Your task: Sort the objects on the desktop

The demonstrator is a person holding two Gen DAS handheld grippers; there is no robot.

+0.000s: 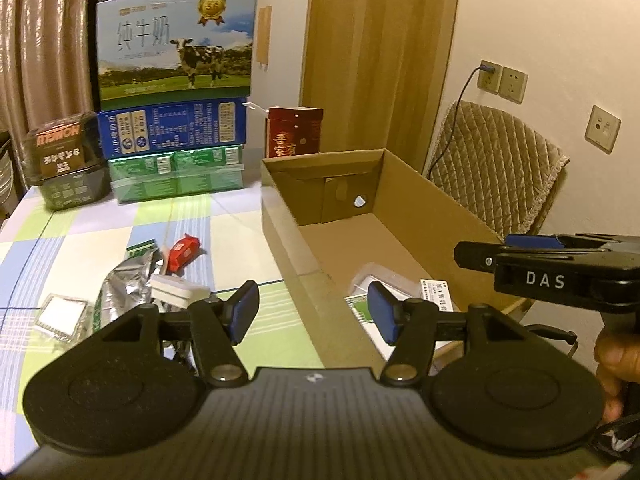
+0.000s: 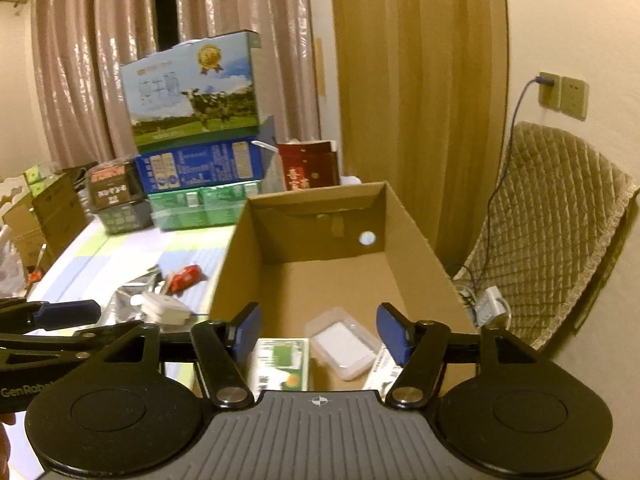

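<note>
As seen from each wrist, both claws empty. Left claw (image 1: 313, 312): jaws parted to a moderate gap, nothing between the blue pads (image 1: 245, 305), held over the near left corner of the cardboard box (image 1: 276, 184). Right claw (image 2: 318, 334): jaws standing wide, nothing gripped, poised above the near end of the same box. No earlier view supplied for comparison.

Directly beyond the right claw, on the box floor: clear plastic case (image 2: 345, 343) with a white insert, lying flat; green-and-white carton (image 2: 282, 364) just left of it; a further printed packet (image 2: 382, 364) at its right, partly hidden by the claw pad.

Left of the box, on the checked worktop (image 1: 224, 216), unsorted items in a loose cluster: white block (image 1: 178, 290) resting against crumpled foil bag (image 1: 128, 284); red wrapped sweet (image 1: 183, 253) just behind; second clear case (image 1: 62, 316) apart, toward the near left edge.

At the far edge of the worktop: milk carton (image 1: 176, 40) with cow picture, stacked on a blue box (image 1: 172, 128), that in turn on a green shrink-wrapped pack (image 1: 176, 178). Dark container (image 1: 66, 160) at the stack's left, red box (image 1: 294, 132) at its right.

Off the worktop at right: quilted chair (image 1: 496, 168), wall sockets (image 1: 502, 82) with a cable plugged in. Hand (image 1: 616, 364) visible on the right claw's grip.
</note>
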